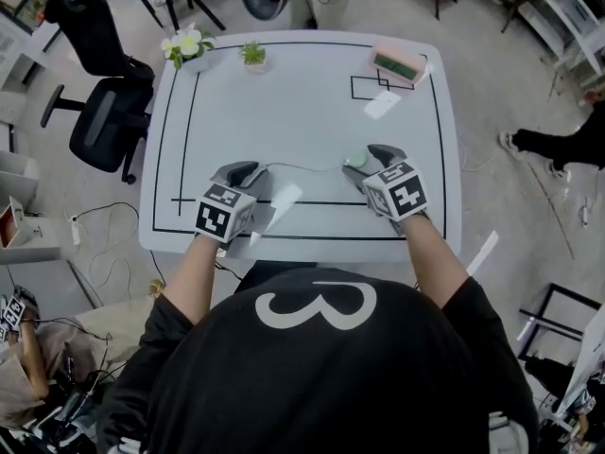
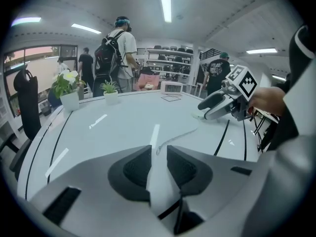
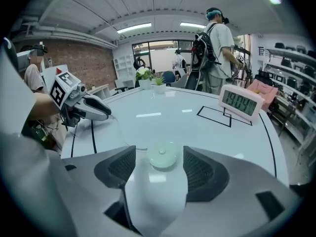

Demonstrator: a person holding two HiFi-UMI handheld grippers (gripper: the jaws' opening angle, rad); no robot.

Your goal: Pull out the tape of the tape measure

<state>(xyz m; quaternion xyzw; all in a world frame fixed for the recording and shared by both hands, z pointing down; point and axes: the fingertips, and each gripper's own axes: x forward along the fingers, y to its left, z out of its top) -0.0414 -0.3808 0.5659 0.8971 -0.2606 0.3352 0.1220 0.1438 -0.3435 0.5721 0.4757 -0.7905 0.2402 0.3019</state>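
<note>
A small round pale-green tape measure (image 1: 356, 160) lies on the white table (image 1: 284, 112), and a thin tape (image 1: 302, 167) runs from it leftward toward my left gripper (image 1: 253, 173). In the right gripper view the tape measure (image 3: 162, 156) sits between the jaws of my right gripper (image 3: 159, 151), which stands open with a gap on each side. In the left gripper view my left gripper (image 2: 159, 154) is slightly open. The tape's free end (image 2: 157, 149) lies on the table just ahead of its tips, not pinched.
A pink digital clock (image 1: 397, 64) stands at the far right over a black outlined square. Two potted plants (image 1: 186, 45) (image 1: 252, 55) sit at the far left edge. A white card (image 1: 382, 105) lies near the clock. A black office chair (image 1: 104, 102) is left of the table, and people stand beyond it.
</note>
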